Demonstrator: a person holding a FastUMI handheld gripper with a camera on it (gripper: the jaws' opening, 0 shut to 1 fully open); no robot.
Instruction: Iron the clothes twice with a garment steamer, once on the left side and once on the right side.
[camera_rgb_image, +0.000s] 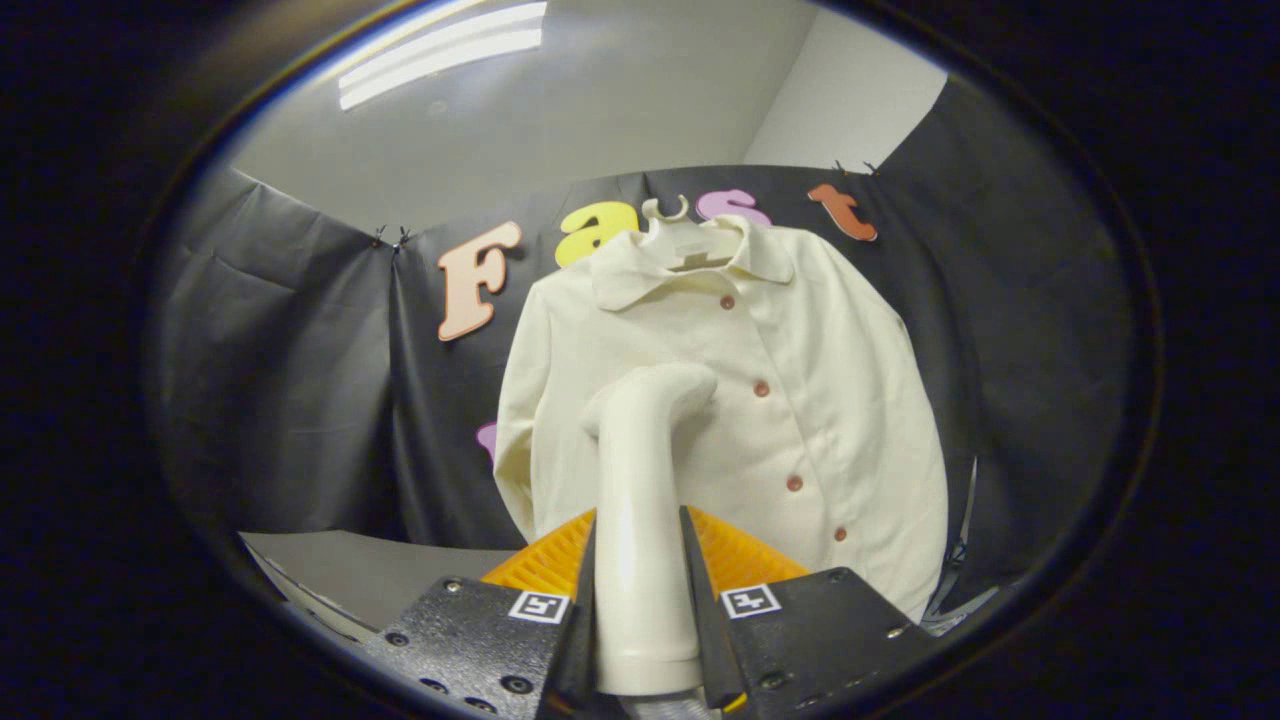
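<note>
A cream button-up shirt (800, 400) hangs on a pale hanger (672, 232) against the black booth wall, its row of reddish buttons running down the front. My gripper (640, 590) is shut on the handle of a white garment steamer (640, 480), which stands upright between the fingers. The steamer's bent head points toward the shirt's left half, near chest height. Whether the head touches the cloth I cannot tell. The steamer hides part of the shirt's lower left front.
A grey table surface (370, 575) lies low to the left of the fingers. The black cloth wall (290, 380) surrounds the shirt on both sides. A white ceiling with a light strip (440, 50) is above.
</note>
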